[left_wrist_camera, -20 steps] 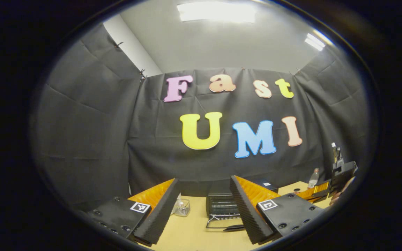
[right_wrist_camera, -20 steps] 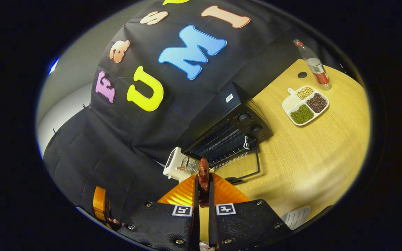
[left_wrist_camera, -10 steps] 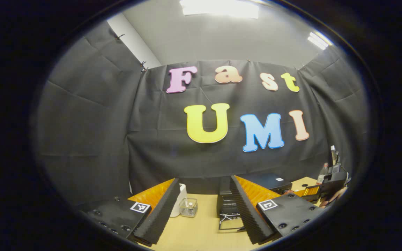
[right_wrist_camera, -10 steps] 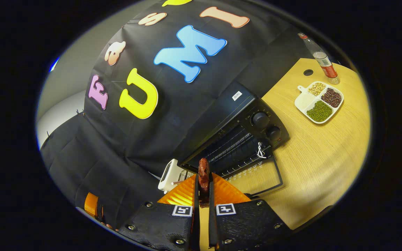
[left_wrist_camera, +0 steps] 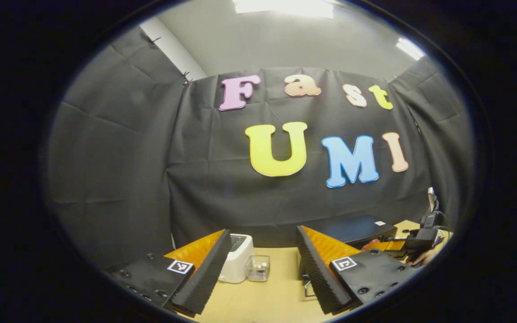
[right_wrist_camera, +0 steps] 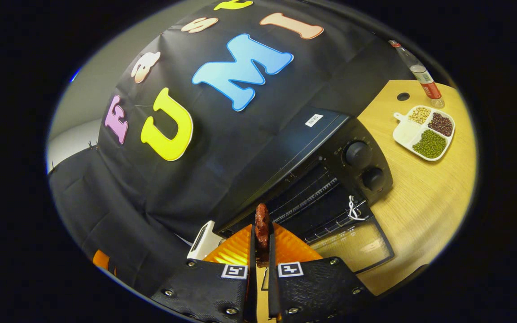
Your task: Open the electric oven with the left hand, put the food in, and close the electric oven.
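The black electric oven (right_wrist_camera: pixel 330 152) with two round knobs stood on the pale wooden table (right_wrist_camera: pixel 424 197), its glass door (right_wrist_camera: pixel 352 242) folded down open. The right gripper (right_wrist_camera: pixel 261 233) was clamped on a reddish-brown strip of food (right_wrist_camera: pixel 262 224), held just before the oven's mouth. The left gripper (left_wrist_camera: pixel 263 269) hung wide open, holding nothing, above the table near a white toaster (left_wrist_camera: pixel 237 258).

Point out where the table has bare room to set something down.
Bare wood lies between the oven and the bean tray, running toward the near edge. In the left gripper view, a strip before the toaster and jar is free. The open door crowds the oven's front.
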`<state>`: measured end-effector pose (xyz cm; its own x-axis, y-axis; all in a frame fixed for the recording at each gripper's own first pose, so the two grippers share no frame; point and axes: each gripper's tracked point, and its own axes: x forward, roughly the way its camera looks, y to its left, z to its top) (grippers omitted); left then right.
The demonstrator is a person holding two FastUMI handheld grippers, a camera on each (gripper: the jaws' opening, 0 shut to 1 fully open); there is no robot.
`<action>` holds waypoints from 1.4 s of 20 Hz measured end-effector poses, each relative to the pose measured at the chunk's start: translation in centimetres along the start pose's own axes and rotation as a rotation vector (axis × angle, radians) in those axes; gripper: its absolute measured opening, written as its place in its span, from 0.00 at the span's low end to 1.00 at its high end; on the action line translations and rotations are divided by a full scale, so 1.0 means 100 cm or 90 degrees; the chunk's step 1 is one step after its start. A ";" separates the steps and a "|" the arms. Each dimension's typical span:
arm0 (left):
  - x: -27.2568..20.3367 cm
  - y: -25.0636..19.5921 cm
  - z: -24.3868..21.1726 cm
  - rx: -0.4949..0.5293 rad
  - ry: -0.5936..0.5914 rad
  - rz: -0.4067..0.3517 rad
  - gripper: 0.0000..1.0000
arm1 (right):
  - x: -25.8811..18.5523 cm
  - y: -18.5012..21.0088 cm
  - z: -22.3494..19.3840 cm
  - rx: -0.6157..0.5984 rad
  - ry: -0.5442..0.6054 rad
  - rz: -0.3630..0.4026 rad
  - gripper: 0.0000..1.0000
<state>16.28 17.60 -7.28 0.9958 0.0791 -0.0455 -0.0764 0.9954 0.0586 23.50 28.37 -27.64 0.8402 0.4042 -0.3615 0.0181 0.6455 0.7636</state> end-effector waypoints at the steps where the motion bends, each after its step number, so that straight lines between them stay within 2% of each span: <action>1: 0.004 0.006 0.000 0.005 0.003 0.004 1.00 | 0.007 -0.001 -0.002 0.003 -0.002 -0.002 0.10; 6: 0.015 0.026 -0.013 0.034 0.021 0.020 1.00 | 0.044 -0.016 -0.008 0.011 -0.022 -0.017 0.10; 7: 0.017 0.031 -0.015 0.035 0.027 0.024 0.96 | 0.049 -0.018 -0.009 0.009 -0.028 -0.018 0.10; 8: 0.019 0.034 -0.019 0.034 0.032 0.027 1.00 | 0.053 -0.020 -0.008 0.009 -0.034 -0.017 0.10; 10: 0.022 0.038 -0.025 0.030 0.043 0.031 1.00 | 0.062 -0.022 -0.006 0.016 -0.042 -0.016 0.10; 13: 0.024 0.041 -0.031 0.022 0.050 0.035 1.00 | 0.070 -0.042 0.000 0.000 -0.045 -0.055 0.10; 14: 0.025 0.043 -0.032 0.021 0.051 0.039 1.00 | 0.072 -0.044 0.000 0.007 -0.041 -0.054 0.10; 19: 0.023 0.052 -0.036 0.018 0.058 0.051 1.00 | 0.073 -0.065 0.005 -0.038 -0.055 -0.120 0.23; 20: 0.023 0.052 -0.036 0.016 0.057 0.052 1.00 | 0.072 -0.070 0.008 -0.052 -0.059 -0.133 0.30; 21: 0.023 0.050 -0.037 0.015 0.059 0.050 0.97 | 0.071 -0.071 0.009 -0.058 -0.062 -0.138 0.30; 22: 0.025 0.048 -0.039 0.014 0.059 0.047 0.94 | 0.069 -0.069 0.009 -0.060 -0.058 -0.135 0.37; 23: 0.026 0.046 -0.038 0.012 0.057 0.046 0.91 | 0.065 -0.070 0.008 -0.072 -0.059 -0.140 0.53; 24: 0.027 0.042 -0.037 0.008 0.056 0.043 0.91 | 0.059 -0.070 0.017 -0.090 -0.065 -0.141 0.76; 25: 0.027 0.037 -0.038 0.005 0.054 0.038 1.00 | 0.055 -0.069 0.021 -0.108 -0.071 -0.145 1.00; 26: 0.026 0.033 -0.039 0.003 0.052 0.033 0.90 | 0.048 -0.067 0.028 -0.122 -0.076 -0.146 0.97; 28: 0.024 0.022 -0.041 -0.001 0.052 0.018 0.90 | 0.031 -0.059 0.040 -0.151 -0.089 -0.141 0.98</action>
<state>18.34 20.23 -11.36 0.9859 0.1115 -0.1249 -0.1047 0.9927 0.0594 28.17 23.18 -31.09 0.8966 0.1554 -0.4148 0.0953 0.8468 0.5233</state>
